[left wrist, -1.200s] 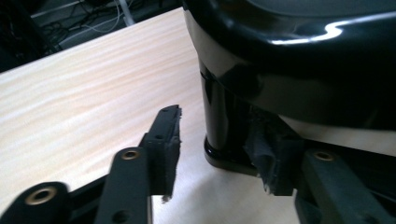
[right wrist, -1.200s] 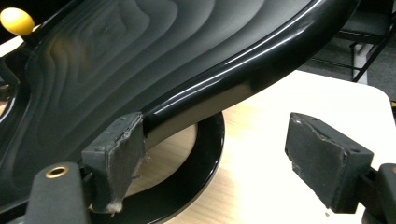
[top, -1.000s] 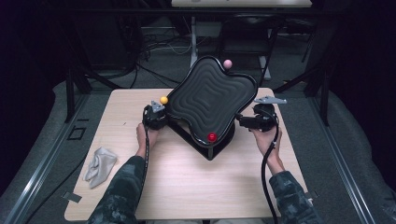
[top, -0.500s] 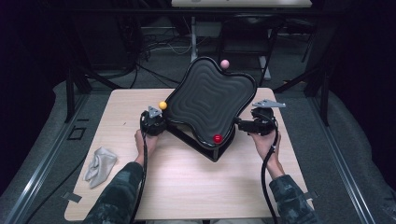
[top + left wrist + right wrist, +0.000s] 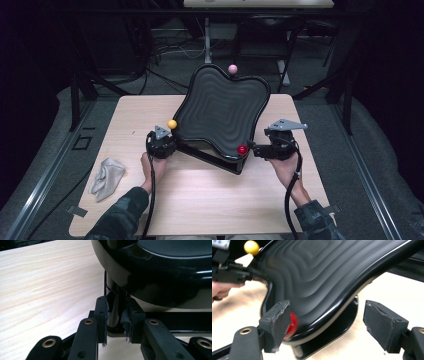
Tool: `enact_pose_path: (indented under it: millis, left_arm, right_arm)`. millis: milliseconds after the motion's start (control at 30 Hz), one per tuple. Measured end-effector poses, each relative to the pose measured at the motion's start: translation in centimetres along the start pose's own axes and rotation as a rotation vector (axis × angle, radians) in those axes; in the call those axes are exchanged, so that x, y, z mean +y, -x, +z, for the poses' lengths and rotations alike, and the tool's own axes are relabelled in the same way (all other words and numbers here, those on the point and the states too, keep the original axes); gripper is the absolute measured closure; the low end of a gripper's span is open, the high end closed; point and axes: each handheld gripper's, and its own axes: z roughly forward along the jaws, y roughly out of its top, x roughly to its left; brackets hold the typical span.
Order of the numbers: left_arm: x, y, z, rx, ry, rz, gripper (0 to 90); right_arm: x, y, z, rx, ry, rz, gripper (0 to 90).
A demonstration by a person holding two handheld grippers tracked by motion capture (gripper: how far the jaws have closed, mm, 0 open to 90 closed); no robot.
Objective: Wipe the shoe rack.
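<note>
Black tray [image 5: 220, 112]: glossy plastic rim, matt ribbed inner face, smooth underside. Knobs on it look like smooth plastic: yellow ball [image 5: 172, 124], red ball [image 5: 242, 149], pink ball [image 5: 232, 68]. Table [image 5: 200, 200]: pale wood-grain top, satin. Near left, grey cloth [image 5: 106, 177], soft and crumpled. Left gripper [image 5: 116, 315] and right gripper [image 5: 327, 322]: matt black plastic, worn rough pads, brass-looking rivets.
</note>
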Motion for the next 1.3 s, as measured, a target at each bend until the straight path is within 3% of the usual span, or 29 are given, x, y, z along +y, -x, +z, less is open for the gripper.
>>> enact_pose_path:
  millis: [200,367,433,667,967,1133,1300]
  left_arm:
    - [-0.6,0.3,-0.8,-0.015,0.009,-0.002,74.7]
    - [-1.1,0.5,-1.5,-0.023,0.007,-0.006,74.8]
    - [-1.3,0.7,-1.8,-0.025,0.006,-0.006,74.9]
    - [-1.7,1.7,-2.6,-0.028,-0.004,0.011,74.8]
    - [-2.2,3.0,-3.7,-0.035,-0.02,0.014,74.8]
    - [-2.2,3.0,-4.1,-0.065,-0.034,0.015,73.2]
    - [-1.7,3.1,-5.1,-0.098,-0.044,0.022,54.4]
  right_arm:
    - [-0.9,-2.3,0.7,0.054,-0.018,-0.064,28.1]
    - [-1.5,-2.6,1.8,0.029,-0.055,-0.075,36.6]
    - [-1.7,-2.7,1.8,-0.004,-0.046,-0.098,44.3]
    - [-1.9,-2.5,2.0,-0.026,-0.041,-0.122,58.6]
    - [-1.8,-0.9,2.4,-0.037,-0.025,-0.115,59.4]
    - [-1.8,-0.5,2.4,-0.035,-0.026,-0.118,59.5]
    - [-1.8,-0.4,2.5,-0.044,-0.024,-0.123,59.6]
